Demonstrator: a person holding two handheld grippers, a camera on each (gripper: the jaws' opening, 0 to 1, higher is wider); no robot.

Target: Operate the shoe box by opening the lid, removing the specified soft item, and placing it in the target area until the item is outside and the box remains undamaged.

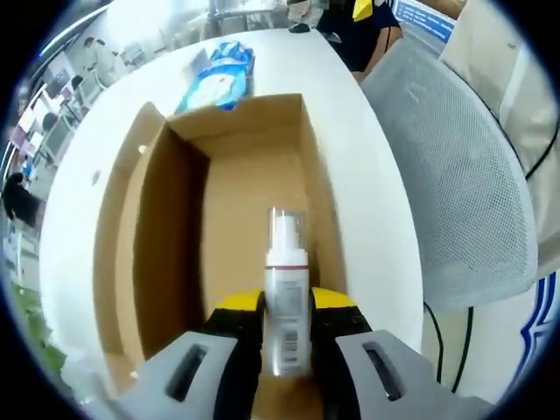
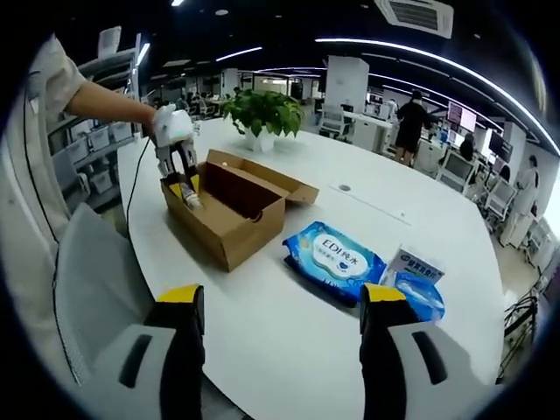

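Between the left gripper (image 1: 287, 325) jaws, over the open shoe box (image 1: 229, 188), sits a white spray bottle (image 1: 286, 306): jaws clamped on its lower body, yellow tips pressed to either side. Bottle's long axis runs straight out along the jaws, nozzle end pointing to the far end of the box. Right gripper view gives the same grip from across the table: left gripper (image 2: 181, 179) pointing down at the near-left end of the box (image 2: 229, 210), bottle (image 2: 191, 198) hanging just above or just inside the opening; can't tell if it's fully clear of the rim.

Lid is already folded open, flaps out to the side. Box interior looks bare brown cardboard otherwise.

Right gripper (image 2: 282, 337) jaws wide apart, holding nothing, hovering over bare white table (image 2: 289, 350), well apart from the box. Blue wipes pack (image 2: 332, 258) lies on the table right of the box, a smaller blue packet (image 2: 416, 280) just beside it.

Judgement: left side is doing the job, right is idle. Next move prob. turns on lifting along the bottle's axis, clear of the box wall, so the cardboard isn't snagged.
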